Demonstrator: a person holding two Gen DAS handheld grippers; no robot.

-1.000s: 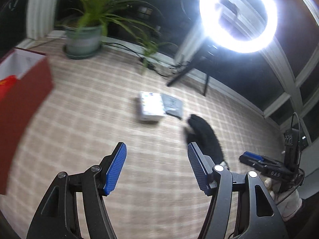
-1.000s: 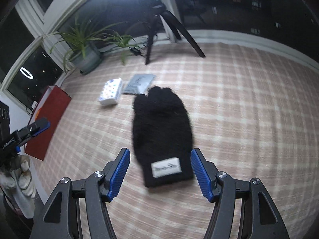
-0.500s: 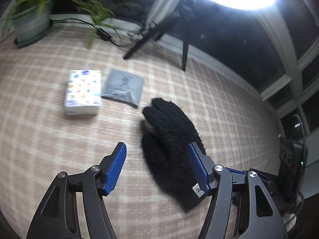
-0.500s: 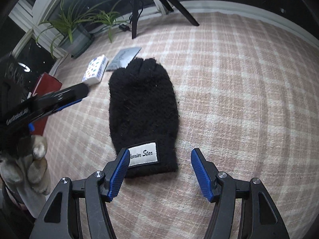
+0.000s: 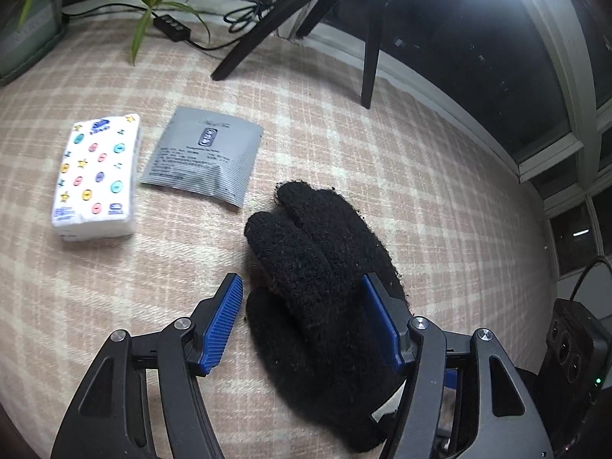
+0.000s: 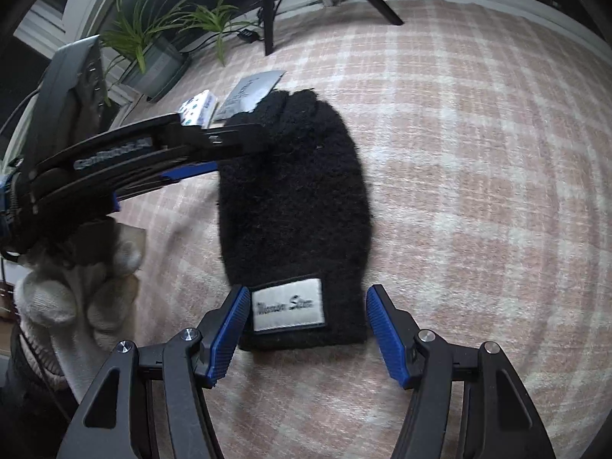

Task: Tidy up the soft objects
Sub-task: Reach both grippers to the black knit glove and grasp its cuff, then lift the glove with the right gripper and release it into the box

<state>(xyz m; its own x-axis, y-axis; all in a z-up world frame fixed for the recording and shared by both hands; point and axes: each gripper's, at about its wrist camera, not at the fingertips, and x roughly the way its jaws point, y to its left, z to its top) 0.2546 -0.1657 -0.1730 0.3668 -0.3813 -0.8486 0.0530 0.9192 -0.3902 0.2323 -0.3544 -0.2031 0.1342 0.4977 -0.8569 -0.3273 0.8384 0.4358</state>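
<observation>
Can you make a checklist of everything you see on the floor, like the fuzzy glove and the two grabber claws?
Surface: pink-and-cream plaid blanket, lying flat.
Job's things: black fuzzy glove lying flat, white label at the cuff; tissue pack and grey sachet side by side beyond its fingertips.
Clutter: nothing seen.
Grippers: left gripper open, over the glove's finger end; right gripper open, straddling the cuff. Contact cannot be told.
Cables: black cord with inline switch near the wall.
Surroundings: potted plant, black tripod legs, dark windows.
</observation>
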